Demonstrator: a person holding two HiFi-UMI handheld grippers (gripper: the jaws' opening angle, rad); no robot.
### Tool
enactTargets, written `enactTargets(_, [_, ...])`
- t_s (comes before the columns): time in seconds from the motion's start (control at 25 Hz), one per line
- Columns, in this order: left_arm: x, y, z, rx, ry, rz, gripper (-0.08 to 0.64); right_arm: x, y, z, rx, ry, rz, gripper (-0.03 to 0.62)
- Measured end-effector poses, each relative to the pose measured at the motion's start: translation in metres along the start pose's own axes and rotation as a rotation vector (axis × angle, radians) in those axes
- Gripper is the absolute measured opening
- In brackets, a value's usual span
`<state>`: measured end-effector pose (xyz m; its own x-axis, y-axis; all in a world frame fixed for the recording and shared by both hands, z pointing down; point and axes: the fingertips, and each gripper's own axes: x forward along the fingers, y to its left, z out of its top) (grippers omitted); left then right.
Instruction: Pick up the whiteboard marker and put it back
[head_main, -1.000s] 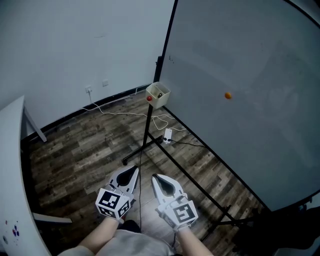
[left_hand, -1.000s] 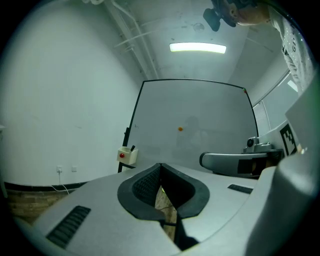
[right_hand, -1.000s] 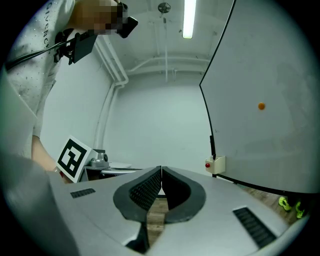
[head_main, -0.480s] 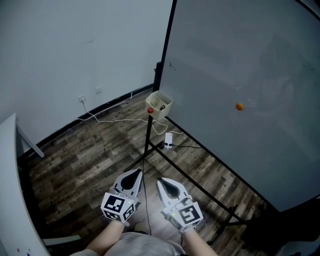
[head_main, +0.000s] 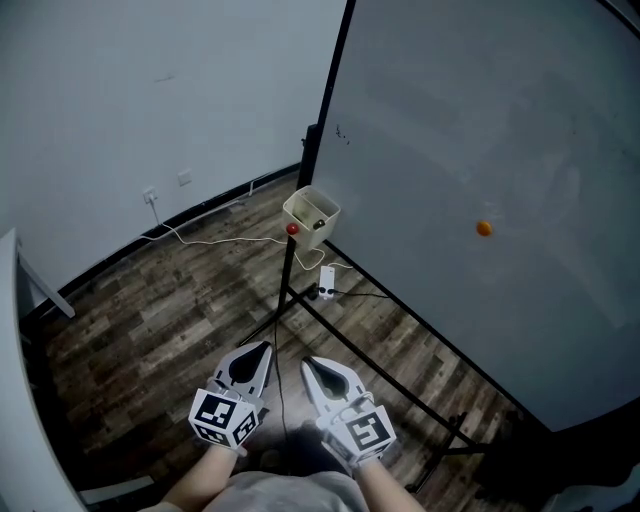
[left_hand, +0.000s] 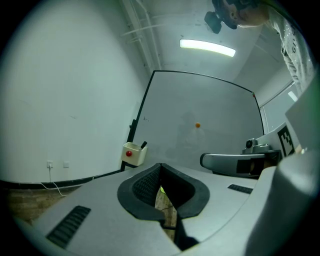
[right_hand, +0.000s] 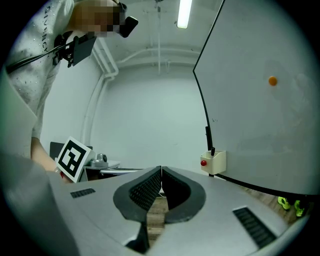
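Wood-plank floor (head_main: 150, 310) under a whiteboard (head_main: 480, 120) on a black stand (head_main: 290, 285), head view. A cream holder box (head_main: 312, 216) hangs at the board's lower left corner, with a red knob (head_main: 292, 229) on its face. The dark stick inside it is likely the whiteboard marker (head_main: 320, 217). An orange magnet (head_main: 484, 228) sits on the board. The left gripper (head_main: 262, 350) and right gripper (head_main: 310, 365) are held low, side by side, well apart from the box. A white cable (head_main: 215, 238) lies on the floor near the stand's legs.

Left gripper view: fingers (left_hand: 145, 185) meet at the tips, nothing between them. The box is beyond, with the marker's dark end poking above its rim.

Right gripper view: fingers (right_hand: 145, 187) likewise together and empty. The marker stands upright in the box at the board's edge.

Risks, as judged:
- Reaching in with the fingers unspread would jab the marker deeper or knock it aside.
- Only a short end clears the rim, so a shallow pinch could slip.
- The box looks lightly hung and a bump may swing it.
- The cable could snag a foot on approach
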<state>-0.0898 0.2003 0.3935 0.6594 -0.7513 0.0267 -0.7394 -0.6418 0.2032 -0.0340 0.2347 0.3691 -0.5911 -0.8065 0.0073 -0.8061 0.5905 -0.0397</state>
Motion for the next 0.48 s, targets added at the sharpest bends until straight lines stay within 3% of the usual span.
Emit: enactTargets(0.48, [0.076,0.059,0.007,-0.009,-0.004,0.044,0.015,0.081,-0.063,-0.008,-0.040,0.020,0.085,0.018])
